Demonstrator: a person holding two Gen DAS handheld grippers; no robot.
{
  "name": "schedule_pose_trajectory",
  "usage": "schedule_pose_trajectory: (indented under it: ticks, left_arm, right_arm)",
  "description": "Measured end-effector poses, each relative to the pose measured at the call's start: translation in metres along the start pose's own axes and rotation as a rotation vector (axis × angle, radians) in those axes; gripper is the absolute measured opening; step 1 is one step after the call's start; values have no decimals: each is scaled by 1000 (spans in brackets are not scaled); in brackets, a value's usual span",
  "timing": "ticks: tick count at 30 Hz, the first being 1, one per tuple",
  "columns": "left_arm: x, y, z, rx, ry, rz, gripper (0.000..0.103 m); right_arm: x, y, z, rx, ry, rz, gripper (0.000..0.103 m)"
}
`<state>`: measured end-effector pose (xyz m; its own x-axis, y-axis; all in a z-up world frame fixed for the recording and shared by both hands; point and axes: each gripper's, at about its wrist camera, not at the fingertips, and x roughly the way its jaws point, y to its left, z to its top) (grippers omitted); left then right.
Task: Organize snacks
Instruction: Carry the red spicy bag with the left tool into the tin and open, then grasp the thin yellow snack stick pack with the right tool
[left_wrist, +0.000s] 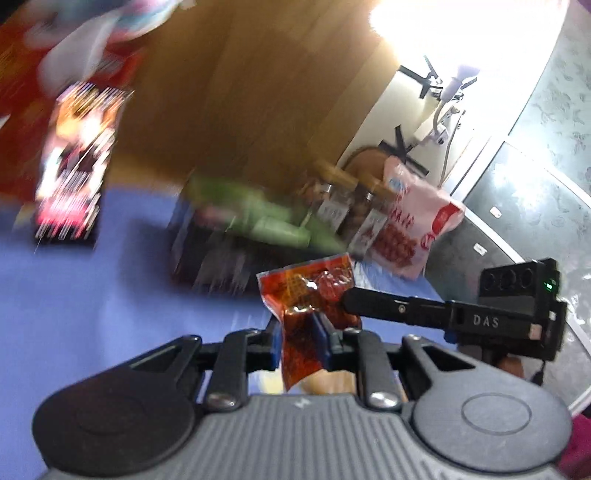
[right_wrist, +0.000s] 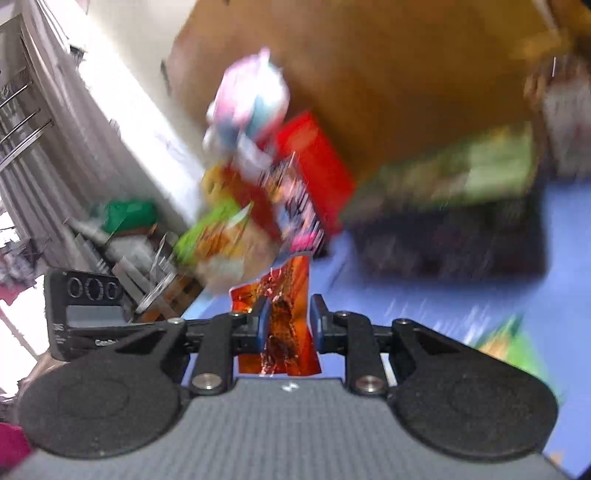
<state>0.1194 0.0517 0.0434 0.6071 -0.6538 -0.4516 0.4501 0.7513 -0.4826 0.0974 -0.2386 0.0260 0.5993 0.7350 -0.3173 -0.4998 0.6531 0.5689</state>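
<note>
A: Your left gripper (left_wrist: 300, 334) is clenched on a small orange-red snack packet (left_wrist: 308, 295), lifted above the blue bench (left_wrist: 92, 295). The blue pads pinch its lower half and the top stands free above them.

B: And the right gripper (right_wrist: 287, 323)?

A: It holds a packet of the same orange-red foil (right_wrist: 286, 317), upright between its blue pads. The pads lie along the packet's sides, but the blur hides whether they press on it, so you cannot tell a firm grasp from a loose one. From the left wrist view, a finger of your right gripper (left_wrist: 402, 306) reaches in from the right and its tip touches the left packet's upper edge.

B: What lies behind?

A: Toward the far edge of the bench sits a dark basket (left_wrist: 221, 254) with green packets (left_wrist: 273, 221) in it, and jars with tan lids (left_wrist: 340, 195) just beside a pink-and-white bag (left_wrist: 413, 229) at its right end. Near the far left corner stand a red box (right_wrist: 317, 162) and a dark, brightly printed packet (left_wrist: 74, 162), both badly blurred.
</note>
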Motion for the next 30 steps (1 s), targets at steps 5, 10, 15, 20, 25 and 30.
schedule_pose_trajectory:
  ticks: [5, 10, 15, 20, 25, 30]
  left_arm:
    - [67, -20, 58, 73, -9, 33, 19]
    - [129, -24, 78, 99, 14, 114, 20]
    - [156, -18, 75, 78, 50, 232, 36]
    - [118, -17, 64, 53, 4, 224, 45]
    - [65, -16, 29, -1, 28, 152, 46]
    - [42, -3, -36, -159, 161, 1, 49]
  right_arm:
    - [0, -35, 44, -15, -126, -118, 26]
    - [19, -74, 62, -3, -146, -232, 30]
    - [23, -90, 53, 27, -144, -311, 43]
    - [-24, -92, 37, 110, -200, -280, 43]
    - [-62, -79, -12, 184, -62, -137, 43]
    - [-75, -57, -64, 193, 39, -165, 43]
